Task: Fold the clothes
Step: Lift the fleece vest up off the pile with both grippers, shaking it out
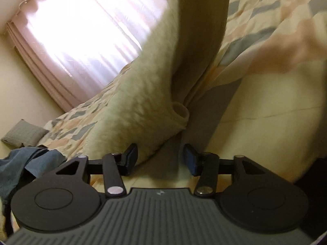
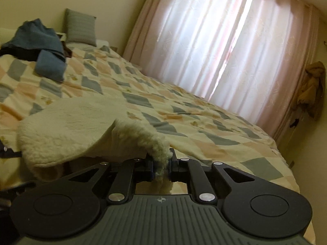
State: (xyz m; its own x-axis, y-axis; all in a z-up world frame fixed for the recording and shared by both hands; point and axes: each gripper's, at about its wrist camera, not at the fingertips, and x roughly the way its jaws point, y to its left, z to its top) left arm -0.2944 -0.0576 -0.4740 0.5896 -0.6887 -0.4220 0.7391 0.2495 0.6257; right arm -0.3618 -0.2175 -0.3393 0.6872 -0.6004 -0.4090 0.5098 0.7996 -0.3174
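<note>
A cream fleece garment point(image 1: 143, 94) hangs in the left wrist view from the top of the frame down to the bed, with a sleeve cuff point(image 1: 180, 111) showing. My left gripper point(image 1: 160, 159) is open just below its lower edge, nothing between the fingers. In the right wrist view the same cream fleece garment point(image 2: 67, 126) is lifted above the quilt, and my right gripper point(image 2: 162, 166) is shut on a bunched edge of it. A dark object at the top of the left view, where the fleece is held, is too cropped to identify.
A patchwork quilt point(image 2: 184, 110) covers the bed. Blue clothes point(image 2: 43, 47) lie heaped near a grey pillow point(image 2: 80, 26) at the head end. Pink curtains point(image 2: 235, 40) hang along the far side. A brown garment point(image 2: 312, 87) hangs on the right wall.
</note>
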